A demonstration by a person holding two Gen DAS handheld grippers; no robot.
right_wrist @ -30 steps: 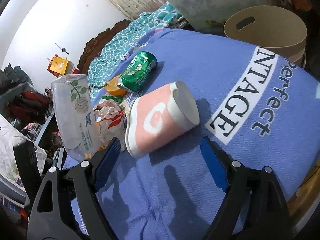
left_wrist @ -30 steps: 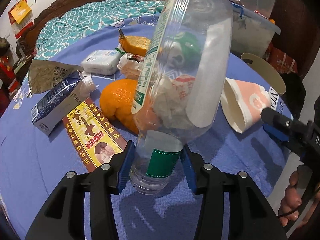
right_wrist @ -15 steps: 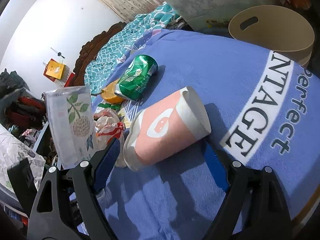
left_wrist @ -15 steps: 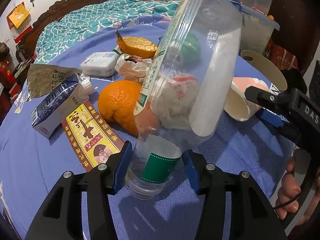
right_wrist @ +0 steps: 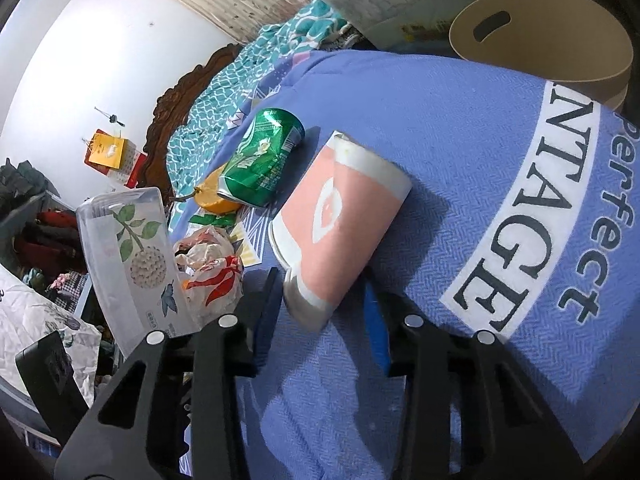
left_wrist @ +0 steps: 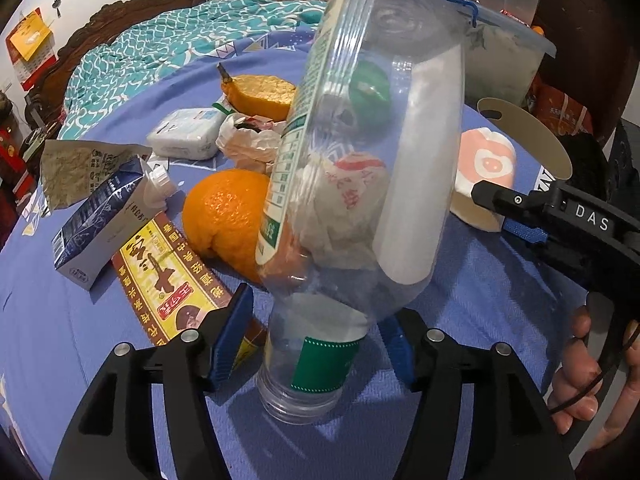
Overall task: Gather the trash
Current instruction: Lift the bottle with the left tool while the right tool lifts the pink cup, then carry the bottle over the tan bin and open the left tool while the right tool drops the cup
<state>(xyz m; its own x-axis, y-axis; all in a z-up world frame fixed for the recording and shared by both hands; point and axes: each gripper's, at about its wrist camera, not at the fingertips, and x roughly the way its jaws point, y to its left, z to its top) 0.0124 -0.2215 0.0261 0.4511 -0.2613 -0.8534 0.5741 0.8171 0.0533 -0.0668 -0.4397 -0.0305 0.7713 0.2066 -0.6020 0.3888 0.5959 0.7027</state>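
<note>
My left gripper (left_wrist: 316, 340) holds a clear plastic bottle (left_wrist: 360, 160) by its neck, mouth down; the left pad stands slightly off it. The bottle also shows in the right wrist view (right_wrist: 132, 264). My right gripper (right_wrist: 320, 312) has closed on the bottom end of a squashed pink and white paper cup (right_wrist: 340, 224) lying on the blue cloth (right_wrist: 460, 140). The cup shows at the right in the left wrist view (left_wrist: 484, 164), with the right gripper (left_wrist: 516, 216) beside it.
An orange (left_wrist: 228, 216), a blue carton (left_wrist: 100, 220), a red and yellow packet (left_wrist: 168, 280), a crumpled wrapper (right_wrist: 208, 264), a white pack (left_wrist: 184, 134) and a green can (right_wrist: 264, 160) lie on the cloth. A tan round bin (right_wrist: 544, 28) stands past the cloth's edge.
My right gripper moved forward to the pink cup and its jaws narrowed around the cup's bottom end, squashing it. The left gripper's pad has eased slightly off the bottle neck.
</note>
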